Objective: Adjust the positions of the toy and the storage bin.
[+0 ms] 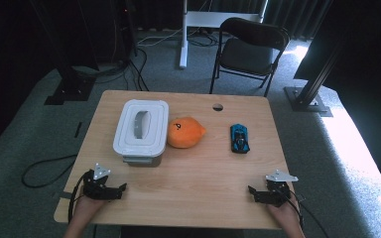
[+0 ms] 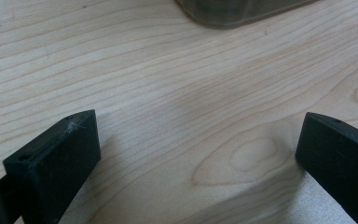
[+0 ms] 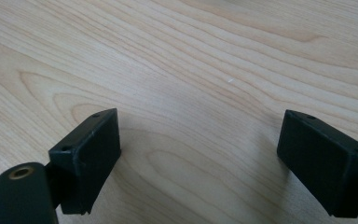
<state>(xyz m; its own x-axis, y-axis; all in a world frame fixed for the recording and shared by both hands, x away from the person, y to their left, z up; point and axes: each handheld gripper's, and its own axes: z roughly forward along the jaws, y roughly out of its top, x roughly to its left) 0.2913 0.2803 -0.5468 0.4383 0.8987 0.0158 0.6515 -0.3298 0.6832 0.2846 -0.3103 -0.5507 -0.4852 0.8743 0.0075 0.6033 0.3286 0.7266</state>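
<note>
A light wooden bench (image 1: 188,173) stands on grey carpet (image 1: 30,129). Behind it sit a black folding chair (image 1: 250,49) and a white desk leg (image 1: 183,34). Dark curtains line the back, cables trail across the floor, and daylight falls at right.

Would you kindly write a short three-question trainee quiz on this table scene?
1. True or false: the left gripper holds the orange plush toy.
2. Which thing lies nearest the right gripper: A the white lidded plastic box, B the small blue toy car, C the folding chair?
3. How do the jaws of both grippers stand?

Key: 1 false; 2 B; 3 open, with bare wooden table between them.
</note>
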